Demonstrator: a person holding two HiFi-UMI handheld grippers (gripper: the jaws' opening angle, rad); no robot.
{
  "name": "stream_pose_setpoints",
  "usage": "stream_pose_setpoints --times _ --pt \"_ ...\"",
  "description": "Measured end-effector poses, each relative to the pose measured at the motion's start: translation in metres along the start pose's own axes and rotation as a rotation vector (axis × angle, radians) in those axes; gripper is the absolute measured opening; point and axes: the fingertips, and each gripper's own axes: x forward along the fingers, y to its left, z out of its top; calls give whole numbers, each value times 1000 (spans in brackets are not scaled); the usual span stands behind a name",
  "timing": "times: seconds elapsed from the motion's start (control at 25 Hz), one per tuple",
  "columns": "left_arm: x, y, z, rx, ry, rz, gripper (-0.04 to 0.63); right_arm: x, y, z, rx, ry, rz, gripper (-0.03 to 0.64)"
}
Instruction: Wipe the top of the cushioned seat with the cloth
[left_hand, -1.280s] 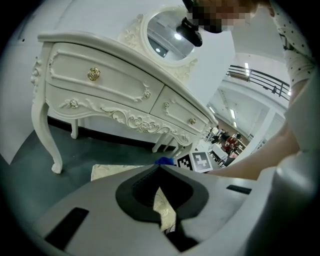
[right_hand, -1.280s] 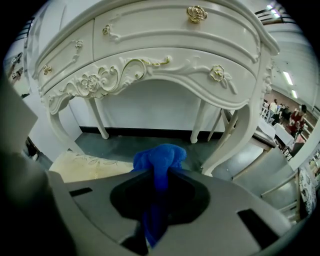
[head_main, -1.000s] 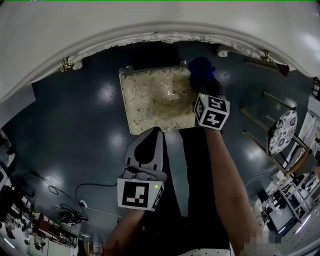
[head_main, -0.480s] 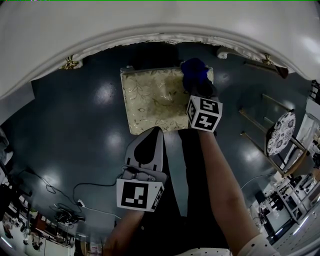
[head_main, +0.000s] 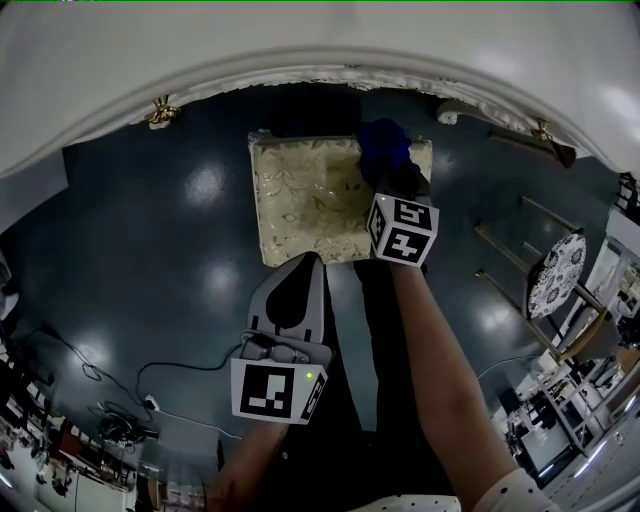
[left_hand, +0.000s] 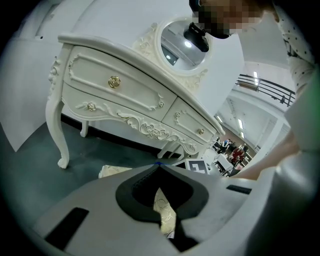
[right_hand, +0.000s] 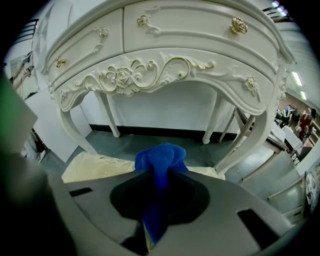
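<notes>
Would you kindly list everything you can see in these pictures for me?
cushioned seat: one, cream with gold pattern, on the floor before the dressing table
cloth: one, blue, over the seat's far right part
dressing table: one, white, gold knobs, beyond the seat
mirror: one, oval, on the dressing table
floor: dark teal, glossy
cables: black, floor at lower left
left gripper: grey, shut, empty
right gripper: grey, shut on the cloth
</notes>
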Motion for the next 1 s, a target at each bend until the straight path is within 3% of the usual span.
stream_pose_setpoints --times 0.36,0.68,1.0 --pt "-8 2 -5 -4 8 -24 -3 0 18 2 1 -2 16 60" --pt "-12 9 -17 34 85 4 -3 1 53 5 -15 -8 67 60" --pt "-18 16 -13 5 53 13 -3 2 68 6 -23 -11 71 60"
